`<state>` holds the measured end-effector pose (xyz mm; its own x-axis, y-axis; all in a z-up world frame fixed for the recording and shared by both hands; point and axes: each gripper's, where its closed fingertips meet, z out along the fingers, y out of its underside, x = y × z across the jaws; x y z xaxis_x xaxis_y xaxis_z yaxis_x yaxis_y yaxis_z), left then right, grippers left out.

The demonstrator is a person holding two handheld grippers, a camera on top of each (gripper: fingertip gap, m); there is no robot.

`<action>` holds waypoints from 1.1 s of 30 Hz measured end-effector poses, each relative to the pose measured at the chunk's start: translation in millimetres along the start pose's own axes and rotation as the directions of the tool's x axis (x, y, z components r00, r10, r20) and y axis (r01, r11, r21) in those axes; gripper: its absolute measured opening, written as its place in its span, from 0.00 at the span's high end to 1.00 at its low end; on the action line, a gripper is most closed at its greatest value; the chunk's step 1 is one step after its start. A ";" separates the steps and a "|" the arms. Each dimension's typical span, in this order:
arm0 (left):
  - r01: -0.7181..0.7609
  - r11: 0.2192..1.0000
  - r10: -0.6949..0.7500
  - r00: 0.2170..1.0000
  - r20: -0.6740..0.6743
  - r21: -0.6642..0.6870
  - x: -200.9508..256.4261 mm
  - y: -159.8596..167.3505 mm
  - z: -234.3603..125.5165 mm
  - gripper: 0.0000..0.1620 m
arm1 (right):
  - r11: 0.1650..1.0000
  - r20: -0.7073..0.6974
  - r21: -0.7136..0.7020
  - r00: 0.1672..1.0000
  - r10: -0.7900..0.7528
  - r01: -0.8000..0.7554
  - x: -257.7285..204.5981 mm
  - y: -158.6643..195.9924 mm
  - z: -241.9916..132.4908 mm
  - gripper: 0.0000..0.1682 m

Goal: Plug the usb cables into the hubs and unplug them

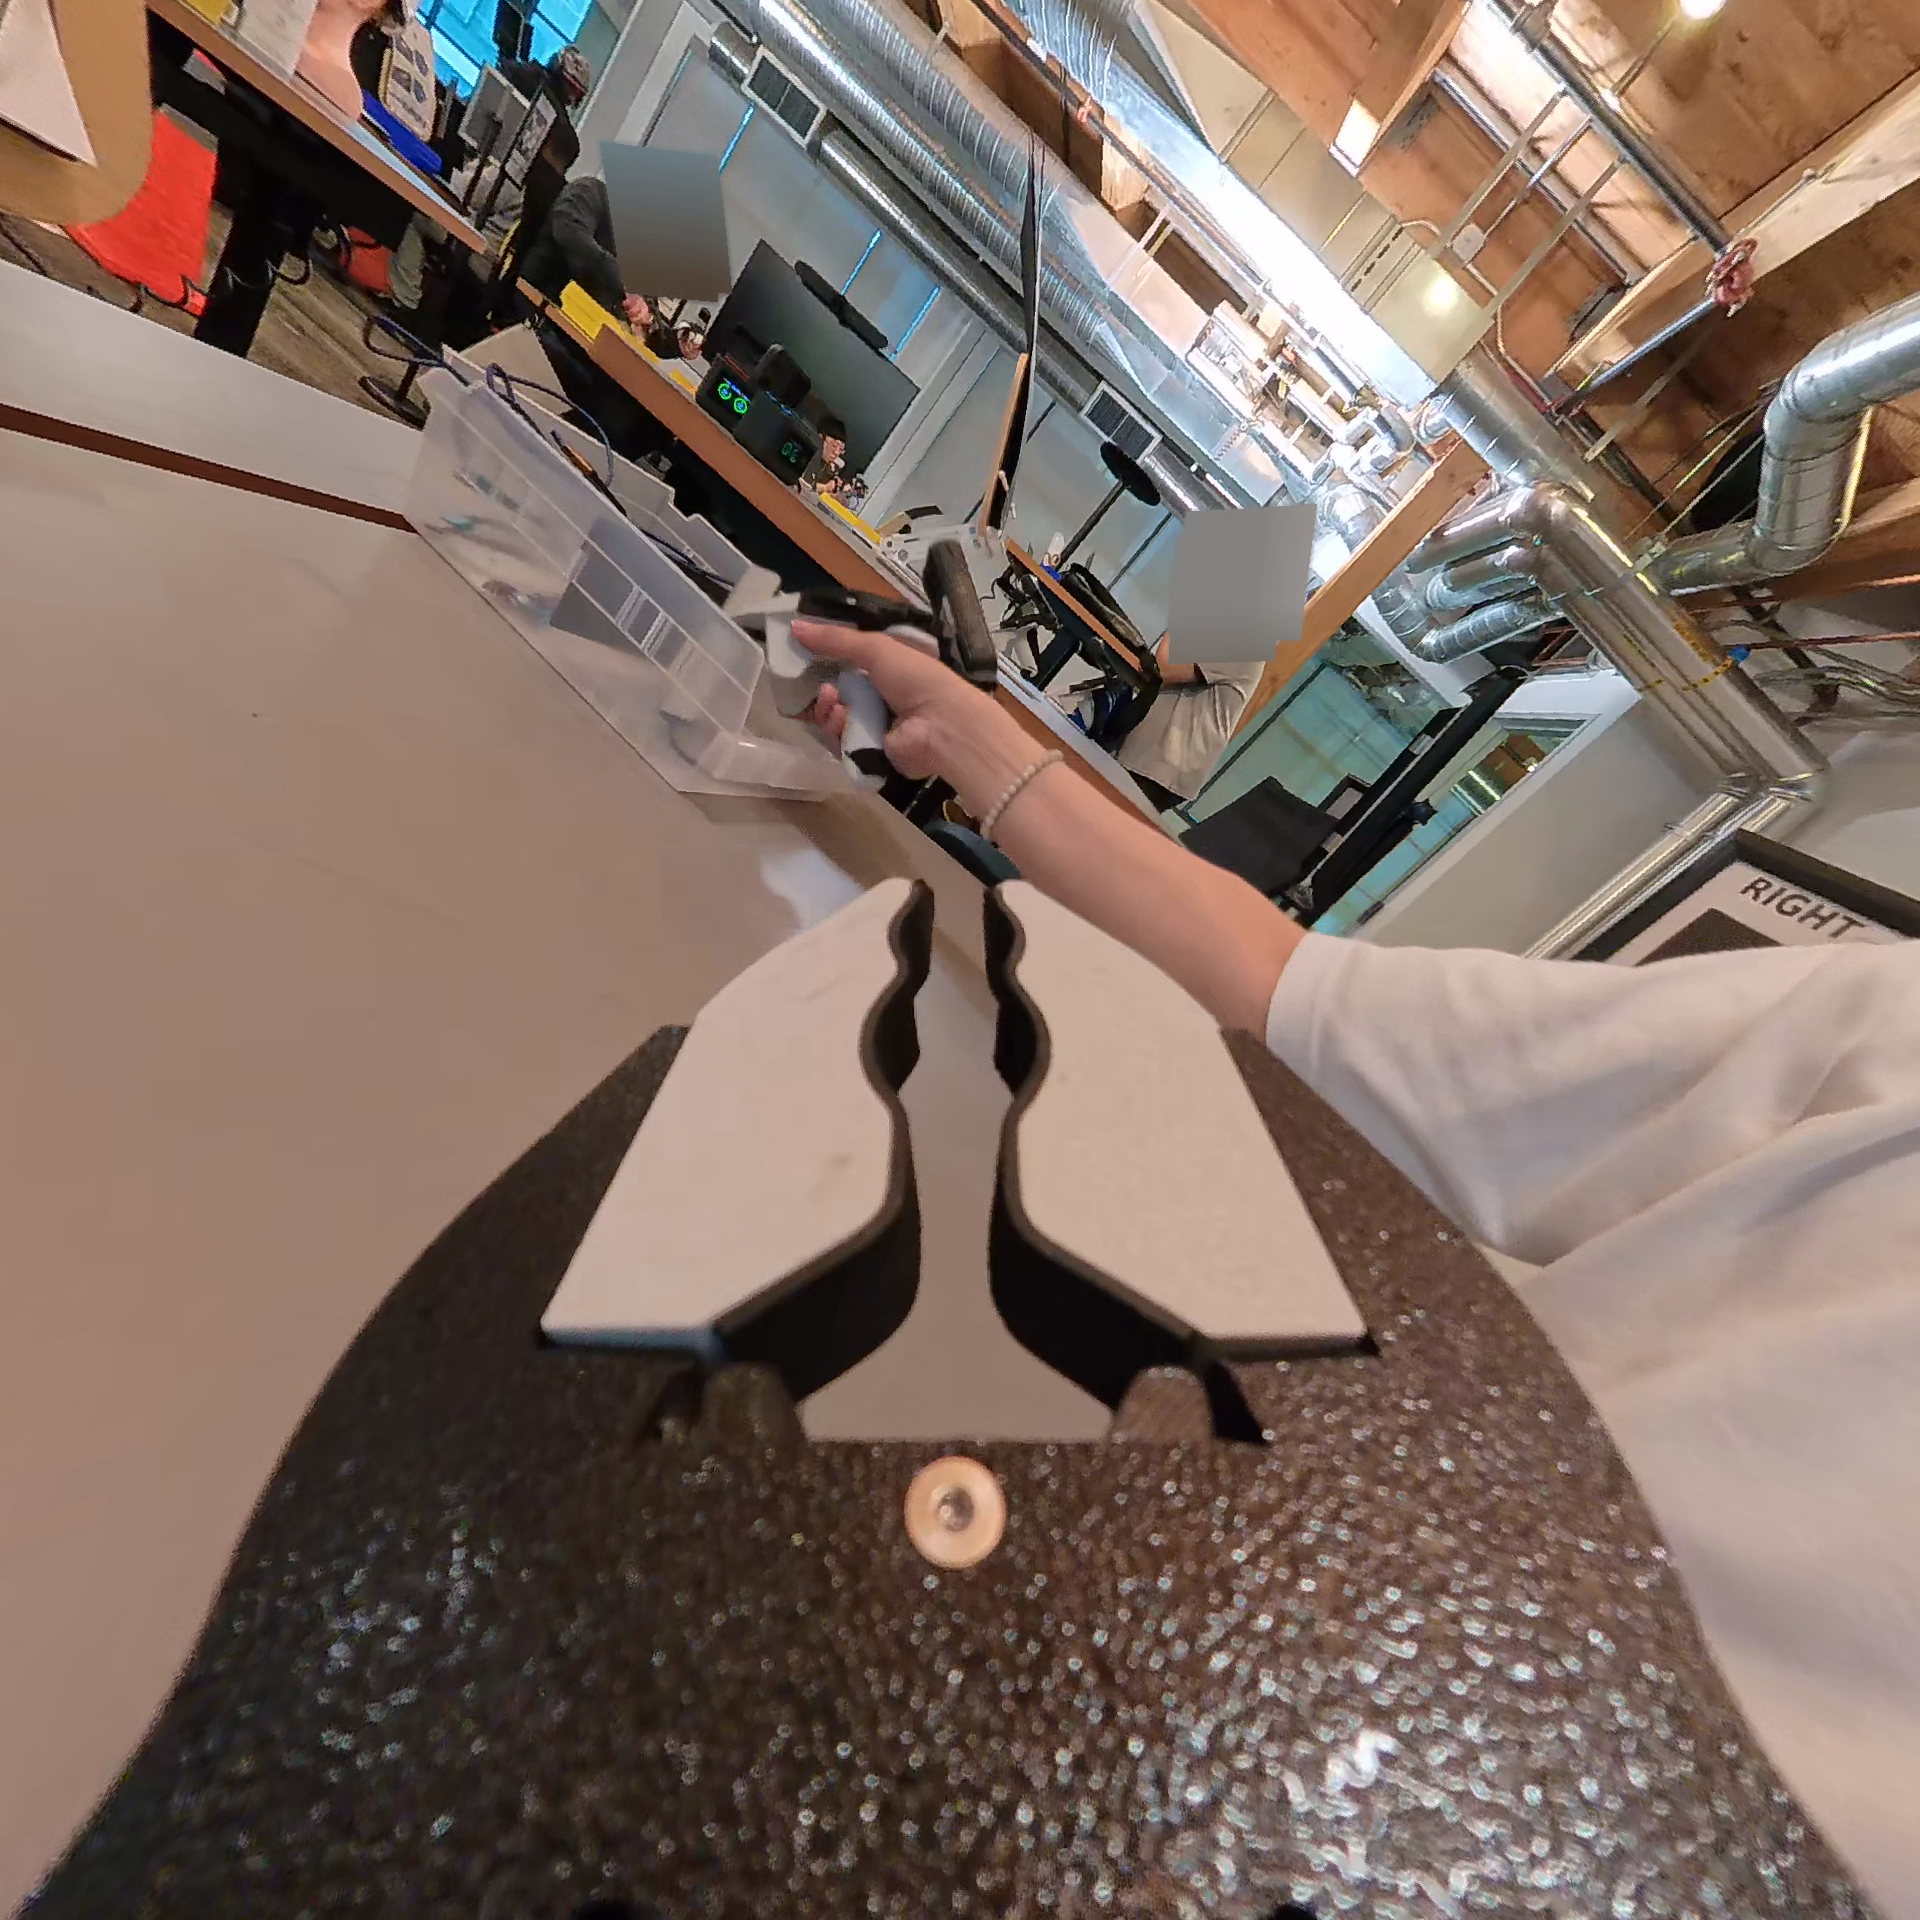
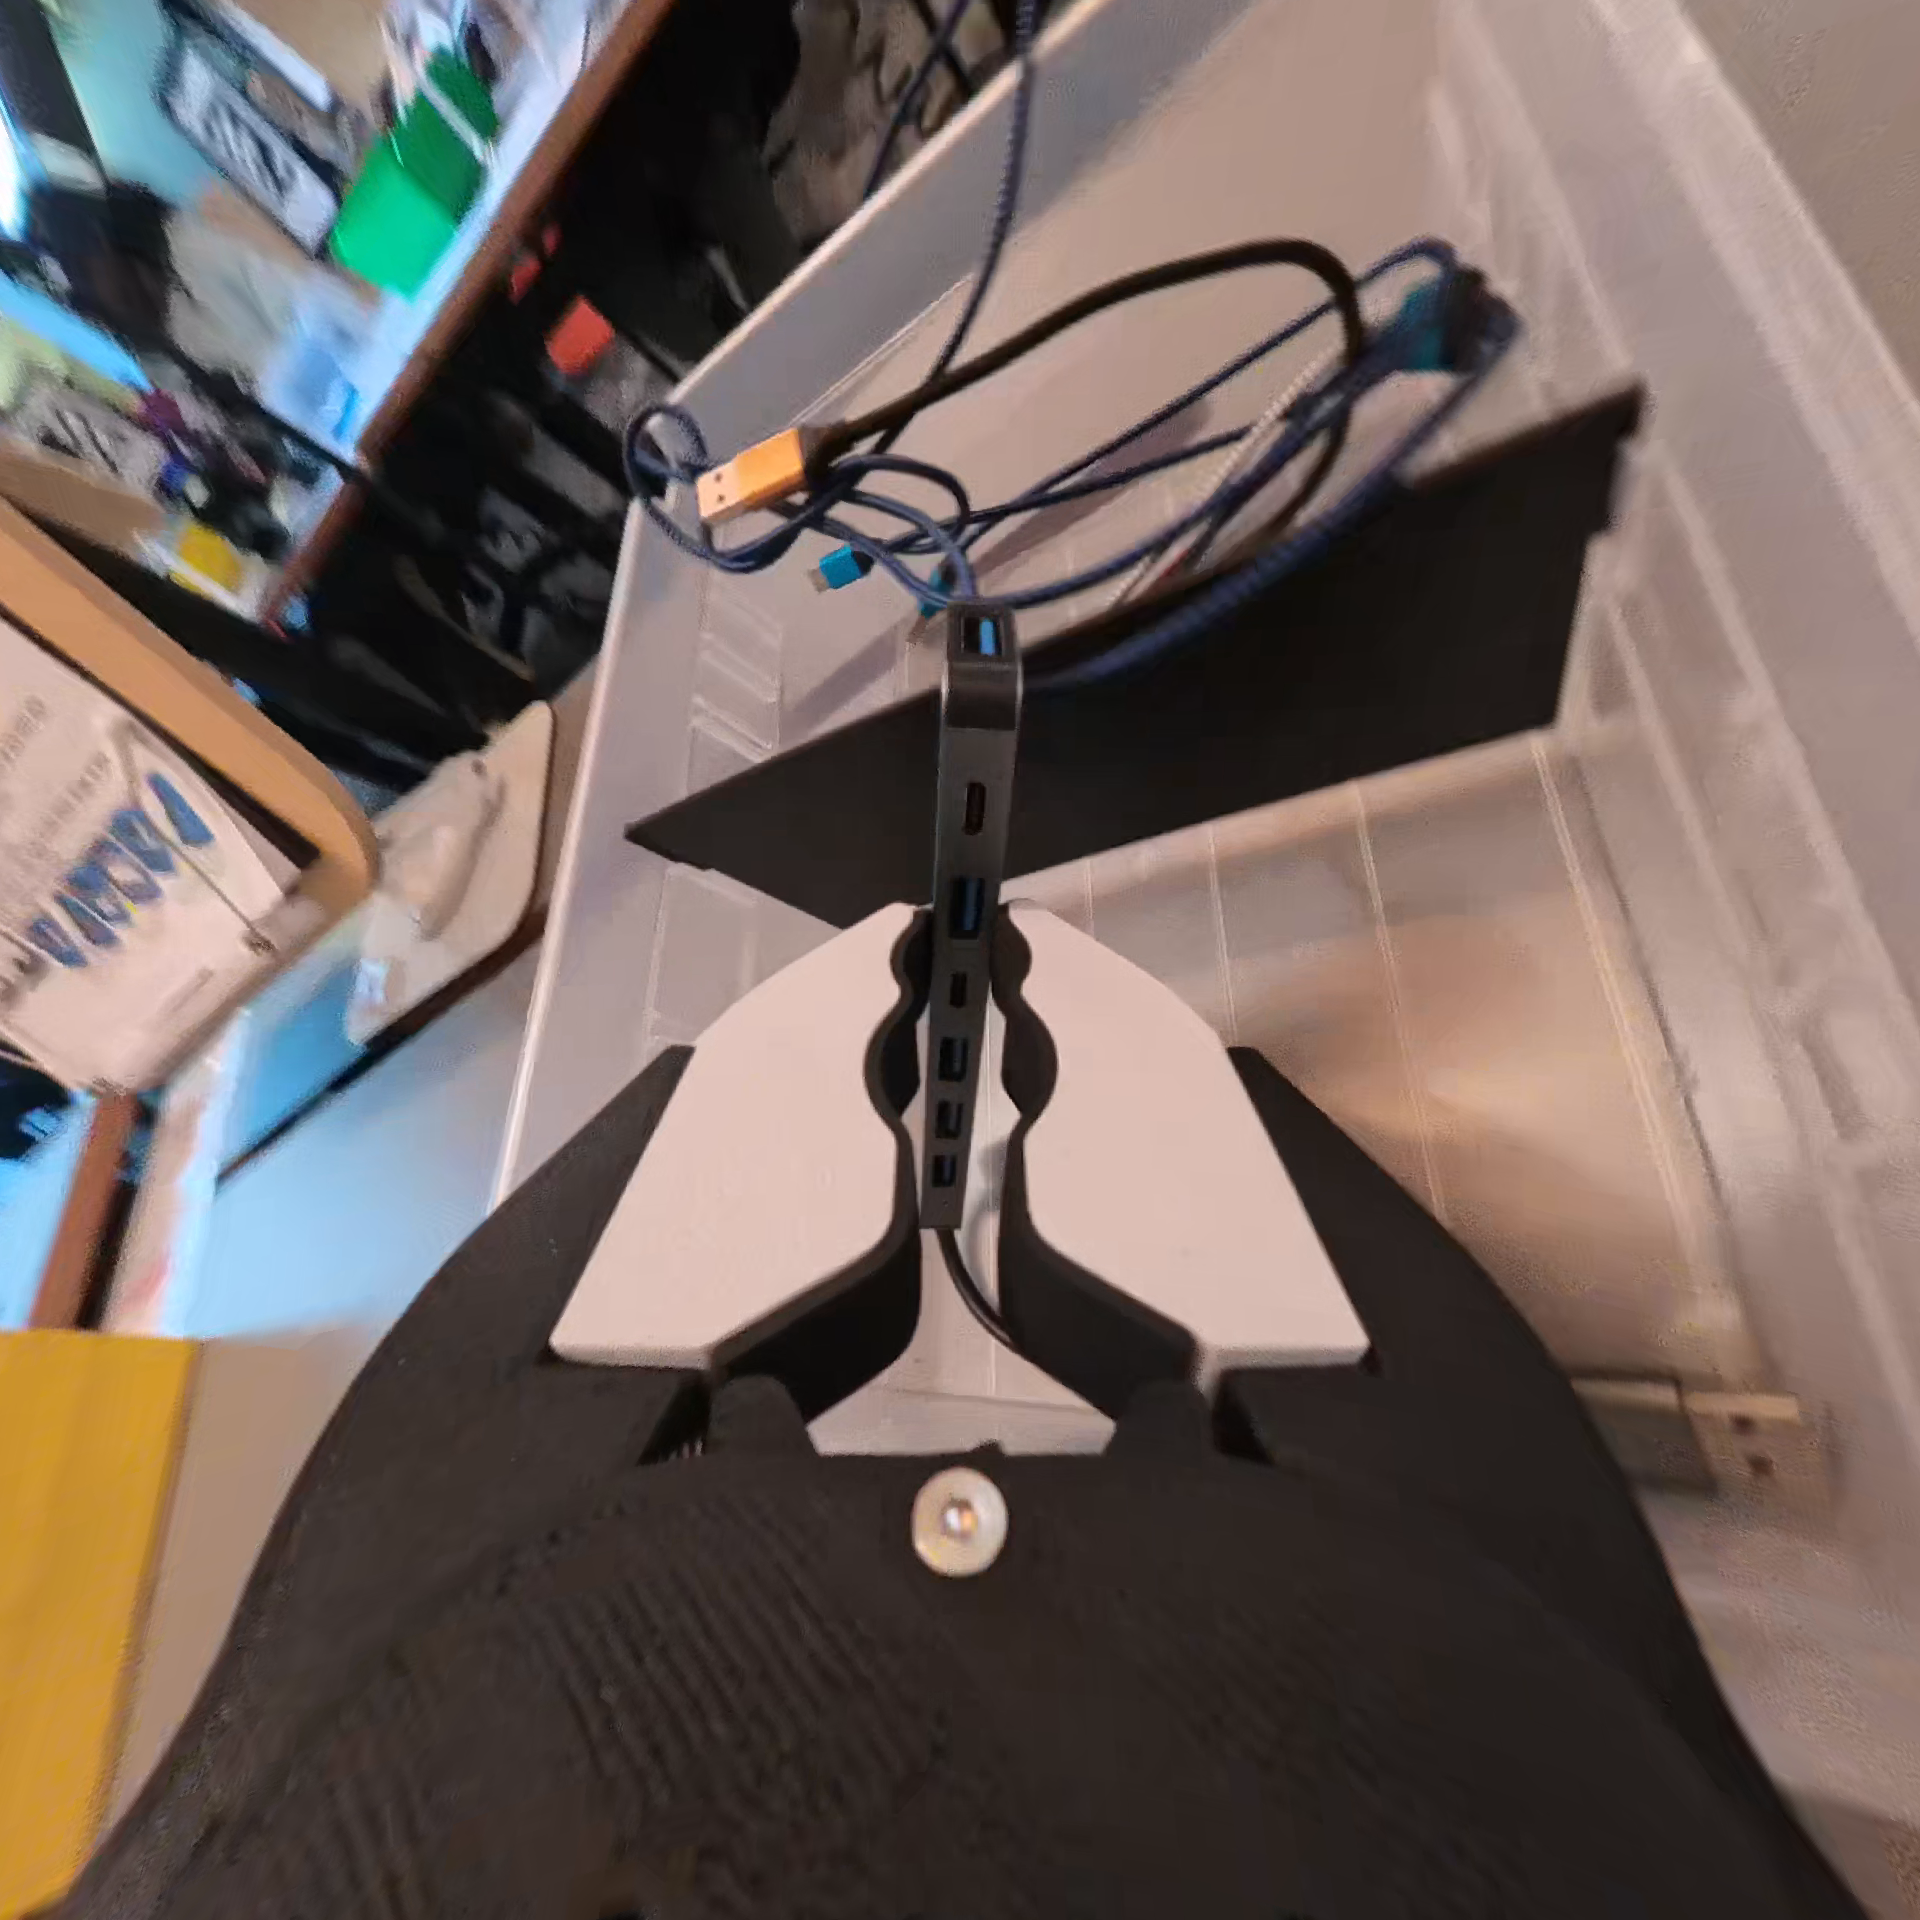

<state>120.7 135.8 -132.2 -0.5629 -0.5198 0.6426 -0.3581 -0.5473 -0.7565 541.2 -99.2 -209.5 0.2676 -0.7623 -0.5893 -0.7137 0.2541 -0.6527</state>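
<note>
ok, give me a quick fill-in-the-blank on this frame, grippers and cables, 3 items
1. The right gripper is shut on the dark ____.
2. The loose USB plug on the cable pile in the clear bin has an ____ shell.
3. The left gripper holds ____ between its fingers.

Missing words: hub; orange; nothing
</note>
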 end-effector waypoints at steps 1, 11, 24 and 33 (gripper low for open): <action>0.003 1.000 -0.003 1.000 -0.002 0.005 -0.1 -0.9 -0.7 0.95 | 0.999 -0.005 0.016 0.999 0.038 -0.038 5.3 2.3 -3.8 0.94; -0.006 1.000 0.007 1.000 -0.024 0.012 9.4 -5.4 -1.2 0.95 | 0.889 -0.556 -0.197 0.700 -0.449 0.414 72.6 -4.1 -31.1 0.80; -0.076 0.995 0.076 0.997 0.004 0.057 20.0 -26.1 -16.8 0.95 | 0.784 -0.170 0.253 0.824 -0.541 0.567 -82.4 13.0 -105.8 0.66; -0.190 0.980 0.183 0.976 0.122 0.052 24.1 -41.5 -36.1 0.95 | 0.543 0.315 0.398 0.446 -0.838 0.740 -260.9 178.8 -123.9 0.55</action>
<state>95.2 169.7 -89.7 -0.5235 -0.6872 0.5037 -0.2057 -0.4718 -0.8574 263.6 71.3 -113.5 0.9212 -0.3653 0.1343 0.0678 -0.1890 -0.9796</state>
